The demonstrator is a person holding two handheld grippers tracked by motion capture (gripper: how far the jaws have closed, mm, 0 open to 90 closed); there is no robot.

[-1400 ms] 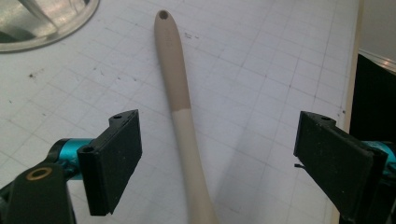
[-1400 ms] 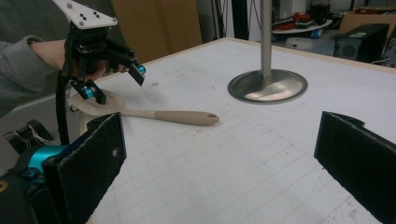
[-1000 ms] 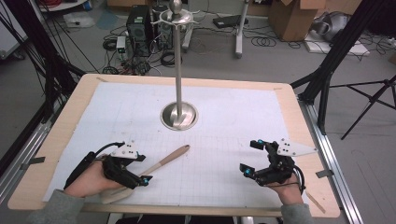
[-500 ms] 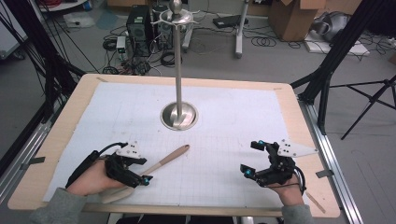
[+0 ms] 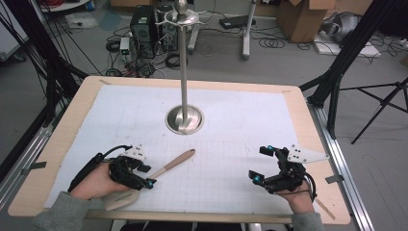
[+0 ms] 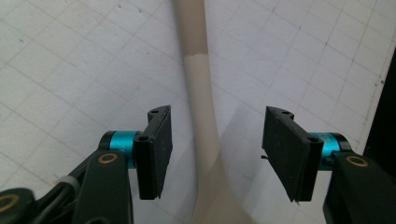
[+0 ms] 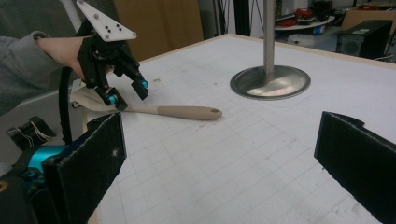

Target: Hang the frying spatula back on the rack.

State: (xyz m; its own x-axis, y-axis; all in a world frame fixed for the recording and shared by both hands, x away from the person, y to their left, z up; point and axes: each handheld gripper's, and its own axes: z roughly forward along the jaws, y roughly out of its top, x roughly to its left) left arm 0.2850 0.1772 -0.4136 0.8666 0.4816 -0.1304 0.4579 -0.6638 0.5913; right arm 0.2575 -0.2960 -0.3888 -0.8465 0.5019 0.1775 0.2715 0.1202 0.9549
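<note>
A spoon with a pale head and a wooden handle [image 5: 175, 161] lies flat on the white gridded mat at the front left. My left gripper [image 5: 148, 176] reaches down over its neck [image 6: 198, 93]. The jaws have just been closing, and the neck lies between them with a gap on each side. The right gripper view shows that gripper [image 7: 127, 92] over the spoon [image 7: 187, 112]. My right gripper [image 5: 258, 164] rests at the front right, open wide with nothing between its pads [image 7: 88, 158].
A metal stand with a round base [image 5: 184, 119] and a tall pole topped by hooks [image 5: 181, 17] rises mid-table. The mat covers a wooden table [image 5: 57, 144]. Tripods, cables and boxes stand on the floor beyond the table.
The left gripper's jaws have drawn closer together around the spoon's neck. Both hands and the spoon stay where they were.
</note>
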